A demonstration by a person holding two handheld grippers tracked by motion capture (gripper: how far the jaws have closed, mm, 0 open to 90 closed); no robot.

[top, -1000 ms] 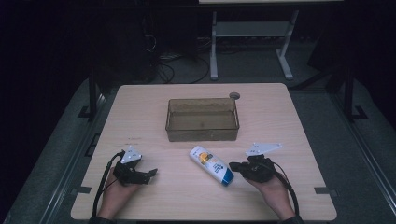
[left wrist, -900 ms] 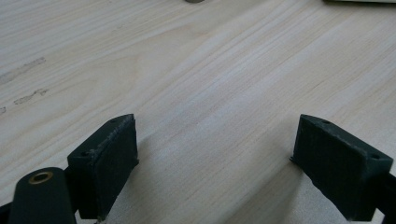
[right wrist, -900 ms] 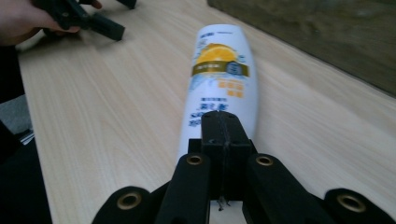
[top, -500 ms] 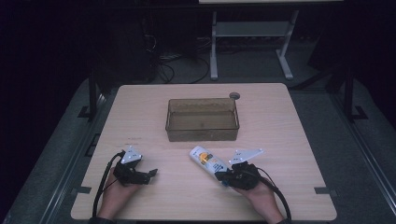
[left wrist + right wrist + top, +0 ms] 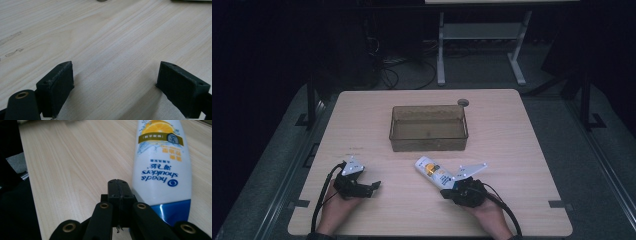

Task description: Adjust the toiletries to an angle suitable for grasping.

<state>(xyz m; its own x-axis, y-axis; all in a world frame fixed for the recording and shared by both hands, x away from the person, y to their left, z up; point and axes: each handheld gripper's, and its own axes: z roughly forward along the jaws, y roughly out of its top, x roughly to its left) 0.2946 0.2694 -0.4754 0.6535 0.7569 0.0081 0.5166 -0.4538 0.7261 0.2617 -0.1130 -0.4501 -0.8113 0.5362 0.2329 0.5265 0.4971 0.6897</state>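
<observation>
light wood table [image 5: 522, 150], pale grain. clear brownish bin [image 5: 428, 128] sits on it, mid-far part. shampoo bottle [image 5: 436, 173] lies flat on the top just nearer than the bin, angled, blue cap end away from bin. small round grey disc [image 5: 462, 102] right behind bin's far right corner.

Black gripper [image 5: 117, 188], 4 brass-ringed screw holes.
</observation>
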